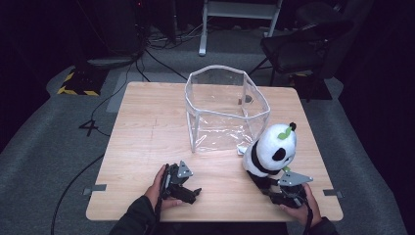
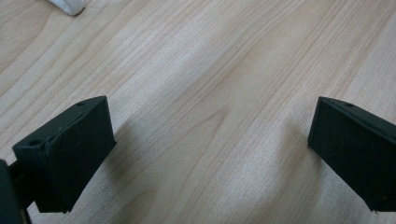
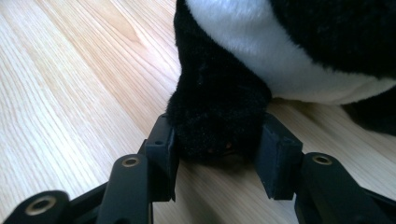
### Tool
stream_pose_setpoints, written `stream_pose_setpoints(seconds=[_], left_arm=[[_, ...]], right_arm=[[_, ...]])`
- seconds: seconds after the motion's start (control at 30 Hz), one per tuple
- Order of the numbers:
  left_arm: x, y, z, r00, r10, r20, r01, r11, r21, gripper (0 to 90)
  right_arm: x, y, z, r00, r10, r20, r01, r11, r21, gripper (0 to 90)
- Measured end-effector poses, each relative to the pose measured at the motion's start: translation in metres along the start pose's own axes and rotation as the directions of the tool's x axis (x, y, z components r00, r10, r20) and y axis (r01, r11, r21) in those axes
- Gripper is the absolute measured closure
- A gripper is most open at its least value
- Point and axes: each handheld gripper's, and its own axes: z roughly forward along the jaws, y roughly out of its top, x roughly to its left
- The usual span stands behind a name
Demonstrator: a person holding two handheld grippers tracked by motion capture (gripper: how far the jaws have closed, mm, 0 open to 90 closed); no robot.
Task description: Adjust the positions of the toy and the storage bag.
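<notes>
We clamp the right gripper (image 3: pixel 217 156) on the panda's (image 1: pixel 272 149) black limb (image 3: pixel 219 116); our left gripper (image 2: pixel 210 144) rests wide open, empty, over bare table (image 2: pixel 210 70).

On the wooden tabletop (image 1: pixel 142 147) a panda plush (image 1: pixel 270 151) sits near the right edge, just beside the front right corner of a clear plastic bin (image 1: pixel 226 108) that stands open-topped toward the far middle. The right tongs (image 1: pixel 274 188), held in a hand at the near right corner, reach up to the plush's underside. The left tongs (image 1: pixel 188 192) lie low near the front edge, well apart from both, pointing right.
</notes>
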Motion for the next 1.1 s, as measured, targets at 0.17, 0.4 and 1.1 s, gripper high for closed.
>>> stream_pose_setpoints(seconds=[0.17, 0.4, 1.1], left_arm=[[0.0, 0.0, 0.0, 1.0, -0.001, 0.0, 0.001, 1.0, 0.001, 0.5], [0.0, 0.0, 0.0, 1.0, -0.001, 0.0, 0.001, 1.0, 0.001, 0.5], [0.0, 0.0, 0.0, 1.0, -0.001, -0.001, 0.001, 1.0, 0.001, 0.5]], right_arm=[[-0.01, -0.007, -0.008, 1.0, 0.004, -0.007, -0.004, 1.0, 0.007, 54.9], [-0.021, -0.014, -0.016, 0.9997, 0.019, -0.015, -0.018, 1.0, 0.012, 54.8], [-0.044, -0.033, -0.038, 0.9982, 0.06, 0.002, -0.06, 0.998, 0.03, 51.8]])
